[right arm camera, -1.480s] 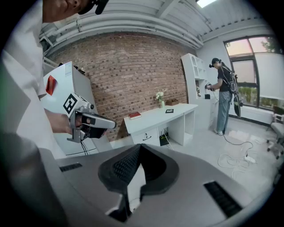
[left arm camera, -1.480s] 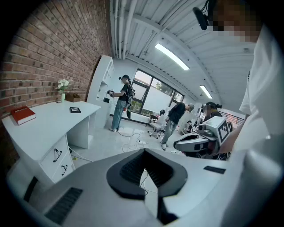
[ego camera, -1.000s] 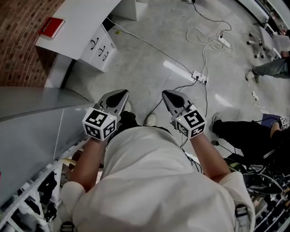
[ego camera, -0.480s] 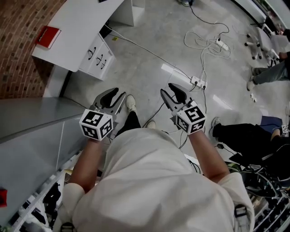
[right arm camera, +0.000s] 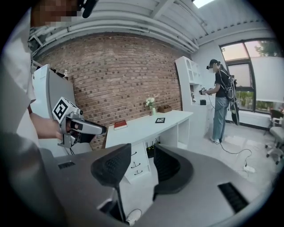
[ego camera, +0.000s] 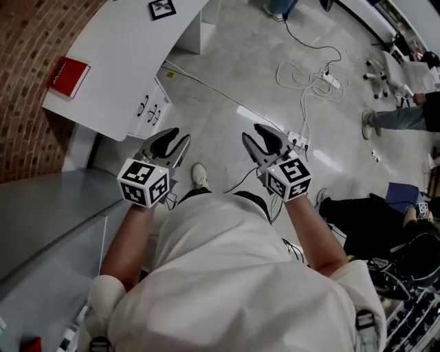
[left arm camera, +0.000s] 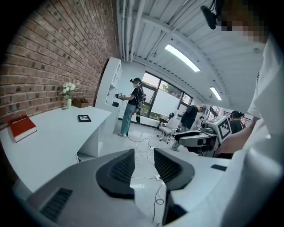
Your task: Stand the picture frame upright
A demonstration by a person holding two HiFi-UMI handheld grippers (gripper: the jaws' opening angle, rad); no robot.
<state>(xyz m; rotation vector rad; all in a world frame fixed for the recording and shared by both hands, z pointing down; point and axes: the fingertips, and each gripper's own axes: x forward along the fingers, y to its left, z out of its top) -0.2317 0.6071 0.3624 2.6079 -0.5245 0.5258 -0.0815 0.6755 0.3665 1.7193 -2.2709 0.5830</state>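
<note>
Red book (ego camera: pixel 67 75): lies flat at the left end of your bench (ego camera: pixel 117 62), by the brick wall.
Picture frame (ego camera: pixel 162 8): flat on its back, face up, at the bench's far end. Dark border, edges askew to the bench edge. Looks near square, so I can't tell its long axis. Well apart from the book and both grippers.
Left hand-held gripper (ego camera: pixel 170 143): jaws wide apart, just been opening, nothing between them. You hold it over the floor near the drawers (ego camera: pixel 148 110), tips pointing away from you and slightly down.
Right hand-held gripper (ego camera: pixel 264 141): the same, wide apart, just been opening, empty, over the floor.
Cables (ego camera: pixel 309 75): loose on the floor, far right.
</note>
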